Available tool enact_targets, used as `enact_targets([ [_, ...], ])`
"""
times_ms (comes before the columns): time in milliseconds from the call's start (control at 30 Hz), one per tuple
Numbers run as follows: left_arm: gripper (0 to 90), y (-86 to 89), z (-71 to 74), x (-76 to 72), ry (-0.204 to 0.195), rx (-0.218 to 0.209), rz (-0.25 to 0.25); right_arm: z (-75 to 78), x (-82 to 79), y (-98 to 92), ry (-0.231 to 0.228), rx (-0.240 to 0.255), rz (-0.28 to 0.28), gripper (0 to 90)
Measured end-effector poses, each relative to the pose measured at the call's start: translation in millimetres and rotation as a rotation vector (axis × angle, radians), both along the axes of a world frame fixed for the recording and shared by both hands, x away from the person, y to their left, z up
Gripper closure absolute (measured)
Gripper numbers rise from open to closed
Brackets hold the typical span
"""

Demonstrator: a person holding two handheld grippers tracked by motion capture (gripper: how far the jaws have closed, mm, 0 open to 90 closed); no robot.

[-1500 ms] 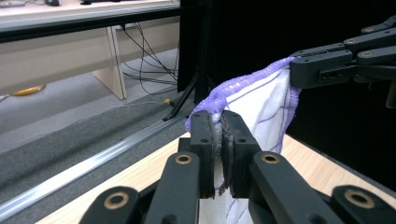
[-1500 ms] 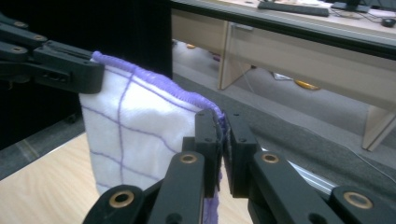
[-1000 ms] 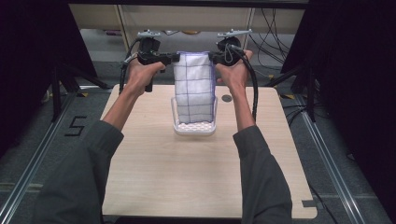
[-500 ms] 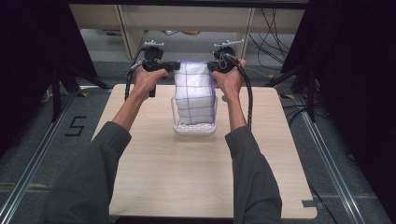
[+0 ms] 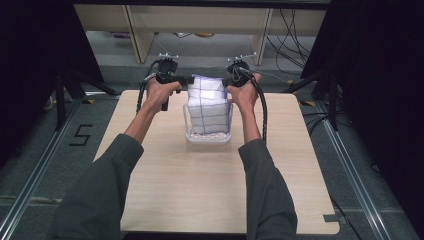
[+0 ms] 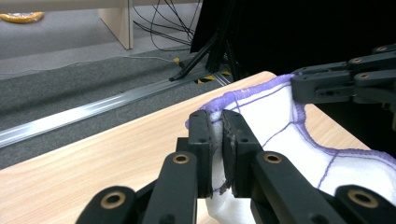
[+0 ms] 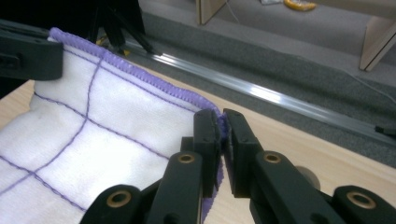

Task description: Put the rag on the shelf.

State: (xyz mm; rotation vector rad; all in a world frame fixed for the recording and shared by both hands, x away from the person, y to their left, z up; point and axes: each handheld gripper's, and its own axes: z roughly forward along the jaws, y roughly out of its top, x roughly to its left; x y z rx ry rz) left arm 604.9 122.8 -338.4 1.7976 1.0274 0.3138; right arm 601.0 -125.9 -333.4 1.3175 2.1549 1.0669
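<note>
A white cloth (image 5: pixel 207 102) with a purple grid and purple hem hangs between my two grippers, its lower part down inside a clear plastic basket (image 5: pixel 208 137) on the wooden table. My left gripper (image 5: pixel 189 80) is shut on the cloth's upper left corner (image 6: pixel 215 109). My right gripper (image 5: pixel 226 81) is shut on the upper right corner (image 7: pixel 212 114). In the left gripper view (image 6: pixel 217 140) the other gripper's black jaws (image 6: pixel 345 81) hold the far end of the hem. The right gripper view (image 7: pixel 223 140) shows the cloth (image 7: pixel 93 140) spread out to the left.
The wooden table (image 5: pixel 210 195) reaches toward me with bare surface in front of the basket. A small round dark thing (image 7: pixel 306 175) lies on the table near the right gripper. Beyond the table's far edge are a metal floor rail (image 6: pixel 84 116), cables and shelf legs.
Both hands have come down with the cloth, and more of it has sunk into the basket. Both grips stay as they were.
</note>
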Motion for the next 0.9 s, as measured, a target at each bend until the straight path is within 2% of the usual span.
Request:
enact_targets([
  [133,83.0,2.1,-5.0,0.5,0.029,0.017,0.004,-5.9,1.2,-2.1,0.033,-0.015,0.015,84.5],
  [167,83.2,2.0,-6.2,0.3,0.030,0.013,0.009,-7.3,1.2,-2.4,0.031,-0.021,0.016,84.4],
  [200,83.4,3.2,-7.0,-0.1,0.033,0.021,0.004,-8.4,0.4,-2.1,0.050,-0.023,0.013,84.3],
  [233,83.8,3.0,-8.3,-0.8,0.032,0.012,0.011,-10.4,1.0,-2.7,0.056,-0.032,0.017,84.1],
  [267,84.0,4.7,-8.7,-0.9,0.039,0.025,-0.005,-12.4,1.1,-2.5,0.062,-0.040,0.016,84.1],
  [300,83.9,4.4,-9.4,-1.6,0.035,0.027,0.002,-14.1,1.4,-2.6,0.070,-0.047,0.019,84.1],
  [400,83.8,4.4,-9.7,-3.2,0.035,0.019,0.005,-19.1,2.5,-2.0,0.081,-0.038,0.014,83.9],
  [433,83.7,4.6,-9.2,-3.5,0.036,0.020,-0.003,-20.7,4.8,-3.1,0.064,-0.055,0.034,83.6],
  [500,83.6,4.5,-7.8,-4.8,0.028,0.019,-0.003,-22.3,6.2,-3.1,0.071,-0.060,0.042,82.6],
  [600,83.1,5.4,-5.4,-6.3,0.028,0.020,-0.010,-24.2,8.2,-3.4,0.076,-0.066,0.044,76.9],
  [633,83.0,5.6,-4.8,-7.0,0.025,0.021,-0.007,-24.5,7.6,-3.1,0.092,-0.054,0.020,74.5],
  [667,82.8,6.4,-4.1,-7.5,0.025,0.022,-0.010,-24.5,8.3,-4.4,0.079,-0.061,0.022,74.5],
  [733,82.6,8.1,-2.7,-8.4,0.019,0.021,-0.005,-23.4,7.1,-6.2,0.105,-0.044,-0.005,71.8],
  [900,81.6,12.6,0.2,-10.0,0.017,0.022,-0.003,-15.9,6.3,-16.0,0.082,-0.032,-0.029,68.1],
])
